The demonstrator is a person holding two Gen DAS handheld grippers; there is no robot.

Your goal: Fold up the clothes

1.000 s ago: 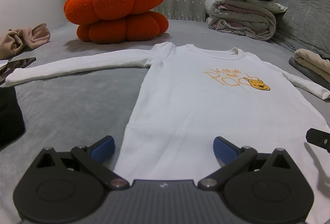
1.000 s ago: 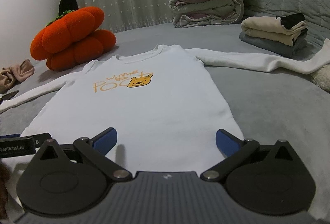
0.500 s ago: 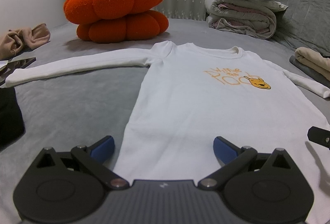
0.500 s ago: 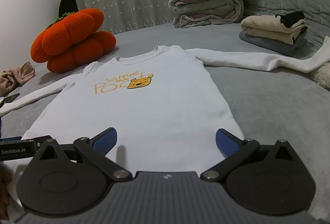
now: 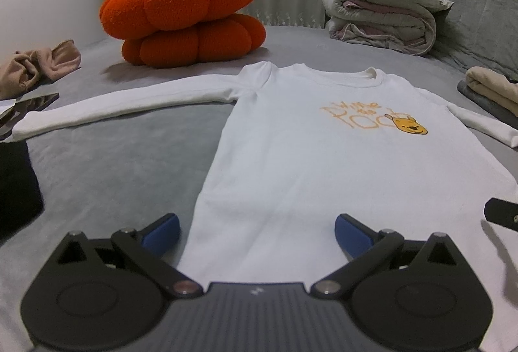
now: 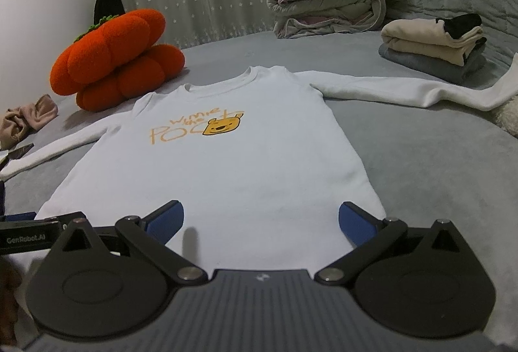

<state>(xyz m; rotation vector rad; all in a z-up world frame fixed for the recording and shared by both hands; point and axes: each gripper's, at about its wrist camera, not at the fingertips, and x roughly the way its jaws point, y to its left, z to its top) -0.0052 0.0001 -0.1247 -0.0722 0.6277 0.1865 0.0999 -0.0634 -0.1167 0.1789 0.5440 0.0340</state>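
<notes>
A white shirt (image 5: 310, 164) is lying flat, front up, on the grey bed (image 5: 123, 164), both sleeves spread out sideways. The left gripper (image 5: 257, 230) is hovering over the hem's left corner, jaws wide apart and gripping nothing. The right gripper (image 6: 260, 217) is hovering over the hem's right part, likewise wide apart and empty. A pumpkin cushion (image 5: 184, 18) is sitting beyond the left sleeve.

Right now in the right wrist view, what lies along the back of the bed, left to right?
Tan crumpled cloth → orange pumpkin cushion → rolled quilt with the purple pillow on top → folded clothes stack.
</notes>
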